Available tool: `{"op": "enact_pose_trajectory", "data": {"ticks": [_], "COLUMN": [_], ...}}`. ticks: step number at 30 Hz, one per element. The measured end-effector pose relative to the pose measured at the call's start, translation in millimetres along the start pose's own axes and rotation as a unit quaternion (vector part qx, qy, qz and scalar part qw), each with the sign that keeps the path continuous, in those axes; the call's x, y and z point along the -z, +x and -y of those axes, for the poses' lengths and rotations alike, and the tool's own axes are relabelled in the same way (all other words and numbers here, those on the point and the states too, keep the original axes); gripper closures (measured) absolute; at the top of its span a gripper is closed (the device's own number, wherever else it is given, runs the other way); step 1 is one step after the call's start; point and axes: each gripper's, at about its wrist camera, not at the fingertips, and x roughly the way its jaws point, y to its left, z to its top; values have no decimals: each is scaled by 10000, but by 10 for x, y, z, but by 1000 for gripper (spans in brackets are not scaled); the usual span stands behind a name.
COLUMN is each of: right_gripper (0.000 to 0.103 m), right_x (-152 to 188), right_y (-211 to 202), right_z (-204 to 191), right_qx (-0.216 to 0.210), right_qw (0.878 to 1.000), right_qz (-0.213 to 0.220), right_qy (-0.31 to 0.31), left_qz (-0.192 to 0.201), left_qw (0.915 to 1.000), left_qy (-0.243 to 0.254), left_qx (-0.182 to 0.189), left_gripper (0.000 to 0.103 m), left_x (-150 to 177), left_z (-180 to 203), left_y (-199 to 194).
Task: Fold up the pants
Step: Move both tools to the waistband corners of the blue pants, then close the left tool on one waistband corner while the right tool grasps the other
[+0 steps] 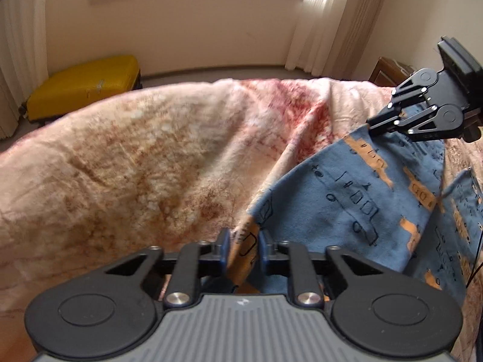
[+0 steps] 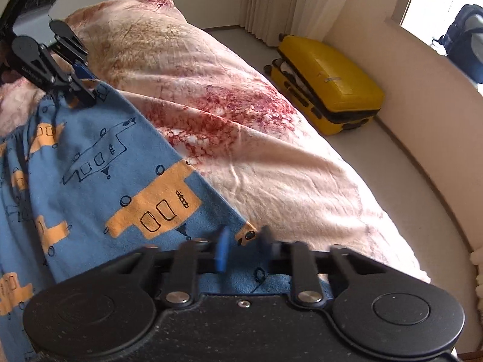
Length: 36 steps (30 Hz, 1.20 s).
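Observation:
Blue pants [image 1: 347, 196] printed with orange and outlined airplanes lie spread on a fluffy pink blanket [image 1: 135, 150]. At the bottom of the left wrist view my left gripper [image 1: 244, 242] is shut on a bunched orange-and-blue edge of the pants. My right gripper [image 1: 372, 126] shows at the right of that view, pinching the far edge of the same garment. In the right wrist view the pants [image 2: 90, 166] fill the left side. There the right gripper [image 2: 244, 241] is blurred and closed over a corner of the cloth, and the left gripper [image 2: 83, 96] clamps the far edge.
The blanket [image 2: 256, 135] covers a bed that drops off toward a pale floor. A yellow suitcase [image 1: 87, 84] lies on the floor by the wall under a window, also visible as the suitcase [image 2: 329, 84]. Curtains [image 1: 326, 30] hang nearby, and dark wooden furniture [image 1: 389, 69] stands behind the bed.

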Motion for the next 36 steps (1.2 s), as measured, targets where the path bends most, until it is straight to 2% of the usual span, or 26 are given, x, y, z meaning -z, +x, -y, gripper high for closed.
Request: {"op": "enact_pose_trajectory", "data": {"ticks": [2, 5, 11, 15, 17, 21, 23, 25, 31, 36], "right_gripper": [101, 103, 103, 103, 103, 103, 102, 102, 103, 103], "right_x": [9, 22, -97, -249, -294, -316, -314, -313, -400, -375], "right_y": [-30, -93, -302, -295, -130, 217, 290, 256, -108, 14], "right_z": [-73, -140, -136, -80, -42, -14, -1, 21, 48, 27], "right_qx": [137, 341, 996, 1367, 1440, 1500, 1488, 1493, 1720, 1592], "right_qw": [9998, 9989, 9914, 9839, 9838, 9854, 9856, 9848, 9734, 9787], "right_qz": [101, 300, 844, 1137, 1021, 706, 669, 764, 1400, 1178], "right_qy": [-111, -125, 61, 201, 304, 383, 434, 456, 568, 538], "left_qz": [203, 520, 804, 1119, 1136, 772, 760, 921, 1574, 1253], "left_qw": [9997, 9984, 9944, 9879, 9866, 9876, 9873, 9861, 9781, 9799], "left_qy": [23, -96, -204, -230, -307, -476, -558, -663, -415, -505], "left_qx": [-112, -177, -659, -1051, -1131, -1279, -1275, -1210, -1294, -1466], "left_gripper": [92, 98, 99, 101, 101, 101, 101, 101, 102, 102], "left_x": [19, 34, -51, -144, -188, -177, -159, -172, -273, -228], "left_z": [37, 69, 176, 183, 132, 27, -6, -22, 59, 50], "left_y": [-121, -281, -439, -483, -395, -74, -27, -110, -540, -323]}}
